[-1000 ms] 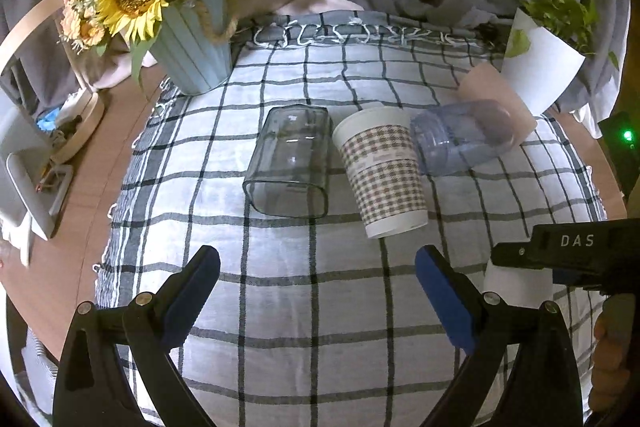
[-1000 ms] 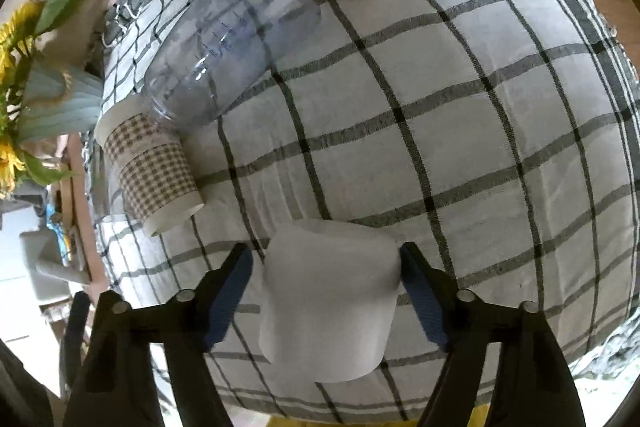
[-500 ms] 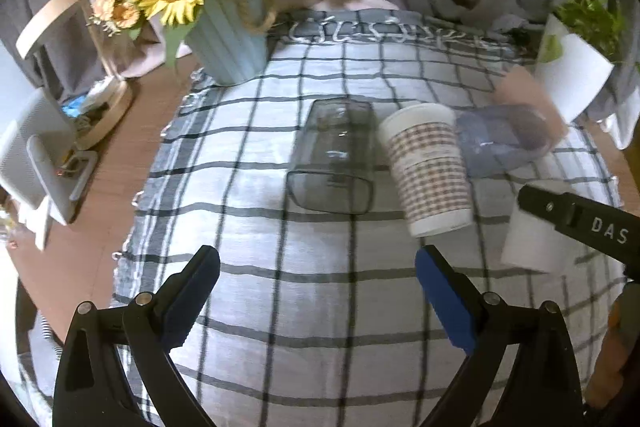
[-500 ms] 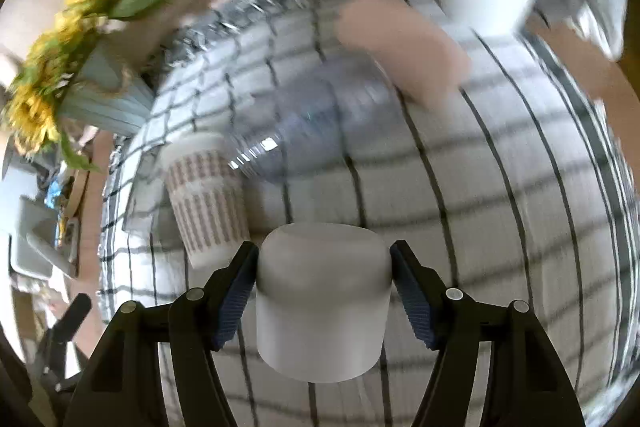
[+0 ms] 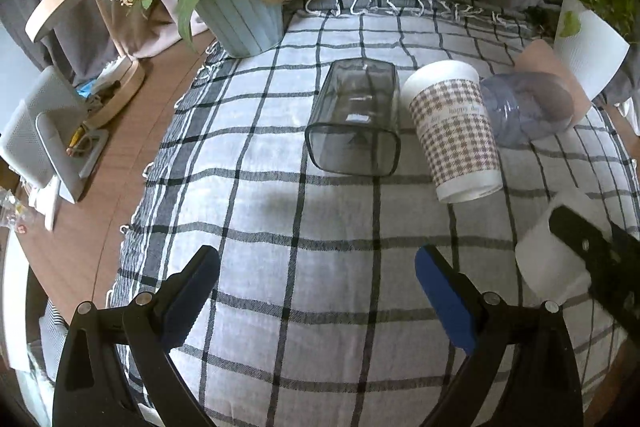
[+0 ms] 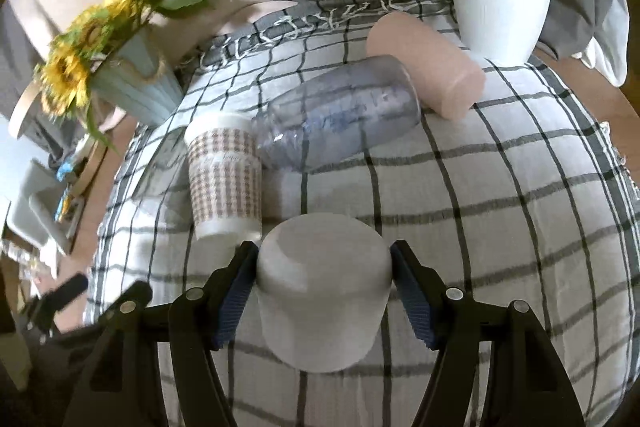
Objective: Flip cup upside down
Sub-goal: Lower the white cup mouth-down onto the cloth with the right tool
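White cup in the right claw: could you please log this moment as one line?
right claw: shut on white cup, closed end up | left claw: open, empty | houndstooth cup: inverted on checked cloth

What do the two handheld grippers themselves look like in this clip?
Both look alike: the left gripper and right gripper have black angular plastic arms with silver rivets at the pivots, ending in fingers faced with ribbed blue pads. No cables, sleeves or markings are visible.
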### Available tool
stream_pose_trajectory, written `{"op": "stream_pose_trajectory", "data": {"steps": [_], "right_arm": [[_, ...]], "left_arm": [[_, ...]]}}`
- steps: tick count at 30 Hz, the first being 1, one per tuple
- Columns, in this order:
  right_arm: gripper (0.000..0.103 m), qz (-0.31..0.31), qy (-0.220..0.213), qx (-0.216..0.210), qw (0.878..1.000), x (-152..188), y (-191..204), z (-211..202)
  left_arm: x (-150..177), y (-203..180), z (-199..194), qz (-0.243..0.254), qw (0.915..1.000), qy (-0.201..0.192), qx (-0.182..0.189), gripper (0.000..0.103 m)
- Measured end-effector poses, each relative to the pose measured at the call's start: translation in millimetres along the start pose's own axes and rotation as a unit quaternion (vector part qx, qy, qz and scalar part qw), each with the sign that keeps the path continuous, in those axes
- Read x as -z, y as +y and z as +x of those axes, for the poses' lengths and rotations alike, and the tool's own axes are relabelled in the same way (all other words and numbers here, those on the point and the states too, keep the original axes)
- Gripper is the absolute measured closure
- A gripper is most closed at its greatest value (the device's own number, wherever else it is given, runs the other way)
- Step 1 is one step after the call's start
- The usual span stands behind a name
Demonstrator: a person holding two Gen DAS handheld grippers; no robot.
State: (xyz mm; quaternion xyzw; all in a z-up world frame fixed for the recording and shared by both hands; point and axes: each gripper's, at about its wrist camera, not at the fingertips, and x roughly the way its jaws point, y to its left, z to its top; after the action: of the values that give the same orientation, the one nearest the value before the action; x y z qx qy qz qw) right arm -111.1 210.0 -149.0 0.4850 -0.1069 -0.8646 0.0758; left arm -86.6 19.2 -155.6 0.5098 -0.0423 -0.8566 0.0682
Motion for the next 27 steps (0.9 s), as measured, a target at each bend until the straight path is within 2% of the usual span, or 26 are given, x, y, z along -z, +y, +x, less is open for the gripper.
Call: {"op": "stream_pose_trajectory", "data": {"steps": [8,22,26,27], "right_arm": [[0.035,-0.009,0.015,-0.001,1.0,22,3,-4],[0.034,-0.013,0.037,0.003,0.999,26,7,8],[0.032,-0.008,0.048,0.002,0.999,24,7,11],[0.028,-0.006,0.051,0.0,0.999,24,7,11]], "left_arm": [[3,-1,0,0.0,1.0,0.003,0.004,0.003],[4,5,-4,-0.008,1.0,0.002,-0.002,0.003],[4,9,-6,-0.014,0.9999,0.002,0.001,0.003],[4,10,-7,-0.015,0.9999,0.002,0.001,0.003]]}}
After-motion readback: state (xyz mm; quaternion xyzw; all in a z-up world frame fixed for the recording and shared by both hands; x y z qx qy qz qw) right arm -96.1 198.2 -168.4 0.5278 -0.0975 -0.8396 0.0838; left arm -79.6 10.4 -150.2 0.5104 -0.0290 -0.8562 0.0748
